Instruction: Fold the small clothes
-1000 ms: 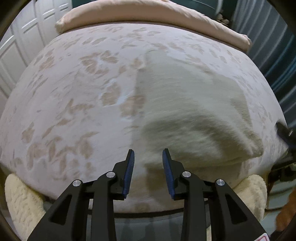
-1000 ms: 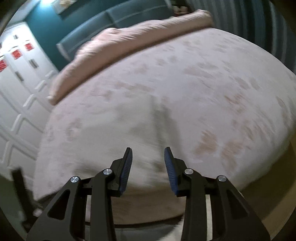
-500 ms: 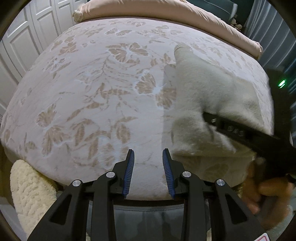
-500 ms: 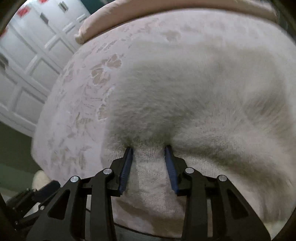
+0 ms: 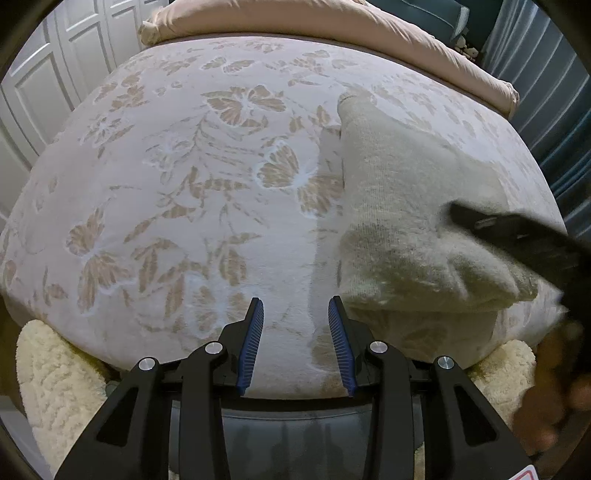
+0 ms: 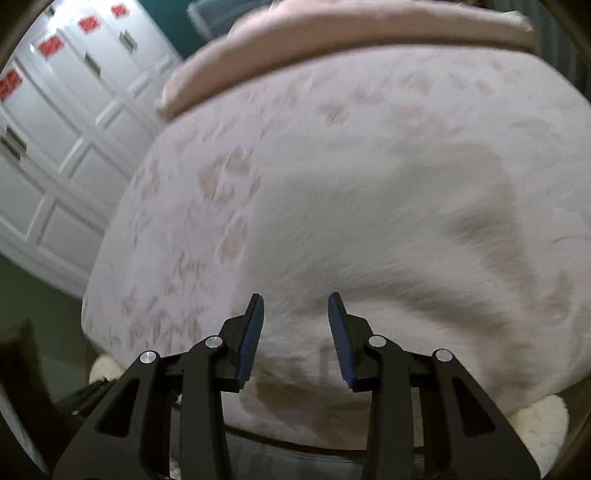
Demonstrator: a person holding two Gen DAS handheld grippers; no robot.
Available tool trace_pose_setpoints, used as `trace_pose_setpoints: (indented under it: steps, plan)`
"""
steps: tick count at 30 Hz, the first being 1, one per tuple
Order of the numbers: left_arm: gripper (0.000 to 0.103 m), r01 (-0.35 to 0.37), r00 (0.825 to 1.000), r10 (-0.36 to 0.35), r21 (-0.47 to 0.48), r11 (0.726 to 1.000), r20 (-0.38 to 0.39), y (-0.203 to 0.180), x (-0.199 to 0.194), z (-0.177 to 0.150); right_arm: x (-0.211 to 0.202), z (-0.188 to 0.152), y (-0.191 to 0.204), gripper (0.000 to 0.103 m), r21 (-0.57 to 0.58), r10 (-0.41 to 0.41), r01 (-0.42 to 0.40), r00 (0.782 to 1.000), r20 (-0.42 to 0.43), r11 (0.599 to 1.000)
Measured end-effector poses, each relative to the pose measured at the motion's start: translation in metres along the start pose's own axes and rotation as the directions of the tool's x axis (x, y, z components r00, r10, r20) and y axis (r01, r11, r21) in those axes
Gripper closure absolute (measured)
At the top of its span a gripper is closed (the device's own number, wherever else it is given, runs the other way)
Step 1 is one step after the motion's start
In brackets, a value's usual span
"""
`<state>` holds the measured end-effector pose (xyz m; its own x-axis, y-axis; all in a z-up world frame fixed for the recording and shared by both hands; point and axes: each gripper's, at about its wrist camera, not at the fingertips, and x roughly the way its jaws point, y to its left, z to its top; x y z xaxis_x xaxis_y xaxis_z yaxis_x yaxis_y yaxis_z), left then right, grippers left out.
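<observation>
While the left gripper (image 5: 295, 325) hangs over the near edge of the bed (image 5: 155, 206), its jaws are opening with only the floral bedspread showing in the gap; it grasps nothing. Blue ribbed pads (image 5: 251, 343) face each other across this gap. To its right lies the cream knit garment (image 5: 402, 221), spread on the bedspread with a narrow cuffed end pointing toward the far side and a bunched, thick corner near the bed's front edge. Across that bunched corner reaches the right gripper (image 5: 517, 236), blurred and dark in the left view, with a hand (image 5: 557, 398) below it at the frame edge.

Seen from the right wrist, the right gripper (image 6: 295, 321) is parted above pale fabric at the bed's front edge; heavy blur hides whether its pads press the cloth, so its hold cannot be told. A rolled pink cover (image 5: 332, 26) lies along the far side. White panelled doors (image 6: 55, 147) stand to the left.
</observation>
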<state>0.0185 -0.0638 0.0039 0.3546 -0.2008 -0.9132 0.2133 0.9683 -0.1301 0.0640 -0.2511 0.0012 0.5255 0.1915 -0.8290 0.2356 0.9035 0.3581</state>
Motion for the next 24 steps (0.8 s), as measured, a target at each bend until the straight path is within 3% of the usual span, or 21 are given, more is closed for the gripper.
trace_pose_setpoints:
  steps: [5, 8, 10, 13, 17, 19, 20, 22, 23, 24]
  plan:
    - [0.068, 0.027, 1.0, -0.027, 0.011, 1.0, -0.002, -0.013, 0.001, 0.007, -0.042, 0.005, -0.067, 0.051, 0.146, -0.099, 0.085, 0.991, 0.091, 0.986]
    - [0.064, 0.064, 0.998, -0.064, 0.004, 0.998, 0.015, -0.025, -0.001, 0.022, -0.05, 0.015, -0.114, 0.051, 0.237, -0.151, 0.127, 0.985, 0.087, 0.963]
    - [0.052, 0.1, 0.995, -0.1, 0.007, 0.995, 0.023, -0.036, -0.001, 0.033, -0.046, 0.021, -0.129, 0.051, 0.257, -0.144, 0.12, 0.986, 0.078, 0.959]
    - [0.047, 0.102, 0.994, -0.103, 0.033, 0.994, 0.038, -0.057, 0.002, 0.046, -0.028, 0.03, -0.138, 0.045, 0.261, -0.108, 0.093, 0.993, 0.043, 0.961]
    - [0.043, 0.051, 0.998, -0.055, 0.087, 0.995, 0.041, -0.081, 0.018, 0.056, 0.006, 0.035, -0.135, 0.045, 0.212, -0.065, 0.076, 0.996, -0.059, 0.974]
    - [0.043, 0.047, 0.999, -0.049, 0.091, 0.995, 0.016, -0.085, 0.026, 0.057, 0.019, 0.034, -0.128, 0.067, 0.152, -0.095, 0.108, 0.991, -0.091, 0.982]
    - [0.043, 0.048, 0.999, -0.049, 0.088, 0.995, 0.006, -0.086, 0.028, 0.058, 0.019, 0.035, -0.126, 0.089, 0.14, -0.1, 0.113, 0.991, -0.091, 0.984]
    - [0.043, 0.051, 0.999, -0.051, 0.092, 0.994, -0.004, -0.09, 0.032, 0.056, -0.014, 0.04, -0.123, 0.09, 0.148, -0.014, 0.007, 0.999, 0.047, 0.989]
    - [0.043, 0.049, 0.999, -0.049, 0.101, 0.994, -0.006, -0.091, 0.033, 0.055, -0.039, 0.042, -0.119, 0.092, 0.122, 0.03, -0.048, 0.989, 0.145, 0.991]
    - [0.043, 0.036, 0.999, -0.036, 0.12, 0.992, -0.005, -0.094, 0.035, 0.053, -0.051, 0.041, -0.119, 0.095, 0.108, 0.031, -0.052, 0.982, 0.187, 0.993]
